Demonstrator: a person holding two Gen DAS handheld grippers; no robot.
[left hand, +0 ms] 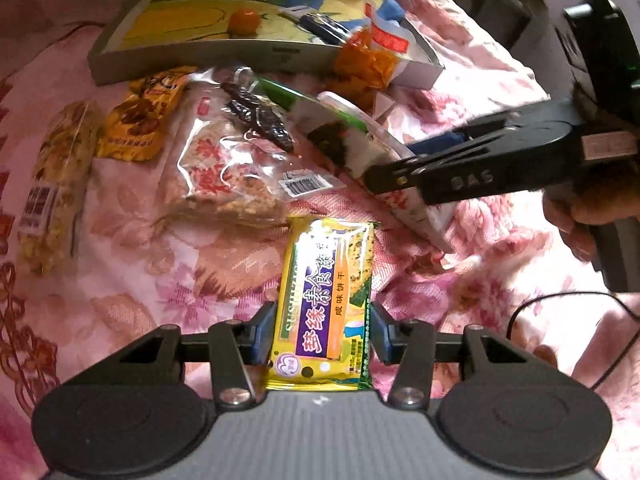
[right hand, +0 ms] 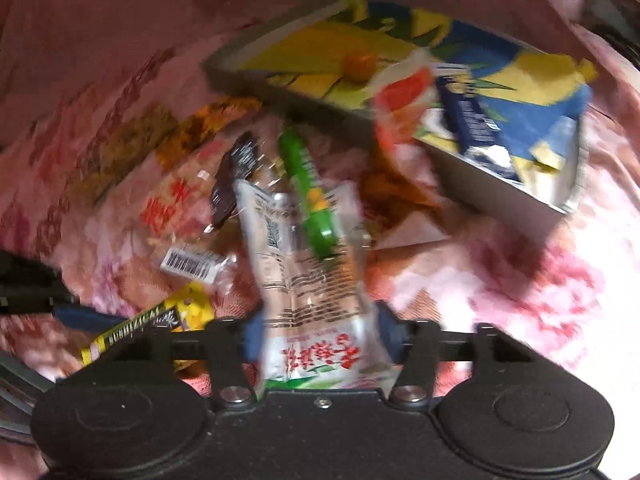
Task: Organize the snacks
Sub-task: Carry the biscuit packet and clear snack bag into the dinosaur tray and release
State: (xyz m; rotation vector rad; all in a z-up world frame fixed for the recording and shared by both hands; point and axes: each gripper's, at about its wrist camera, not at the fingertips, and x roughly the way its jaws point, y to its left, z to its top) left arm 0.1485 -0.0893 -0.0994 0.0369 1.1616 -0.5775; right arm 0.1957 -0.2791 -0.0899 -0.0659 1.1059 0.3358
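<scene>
My left tool (left hand: pixel 323 330) pinches a yellow cracker pack (left hand: pixel 326 306) by its two long edges, blue pads pressed to either side near the lower end of the pack. The pack points away from me, its far end over the pink flowered cloth (left hand: pixel 140 280) just short of a clear bag of puffed rice (left hand: pixel 224 176).

My right tool (right hand: pixel 320 336) is clamped on a white pouch (right hand: pixel 308 300), blue pads against its sides; the pouch stands up between the fingers with its printed back toward the camera. That view is blurred, so I cannot tell how far the pouch is off the cloth. From the left camera the right tool (left hand: pixel 390 180) comes in from the right, gripping the same pouch (left hand: pixel 348 148) by its edge, with my hand (left hand: pixel 580 216) on the handle.

The rest of the snacks lie on the cloth in front of a shallow box (left hand: pixel 192 62) with a yellow and blue lining. Inside the box sit a small orange fruit (left hand: pixel 245 21) and a dark blue packet (left hand: pixel 320 26); a bag of orange chips (left hand: pixel 364 60) leans over its near wall. Left of the rice bag are an orange packet (left hand: pixel 140 120) and a long grain bar (left hand: pixel 52 184). A dark wrapped piece (left hand: pixel 258 118) rests on the rice bag, with a green wrapper (left hand: pixel 280 94) just beside it.
</scene>
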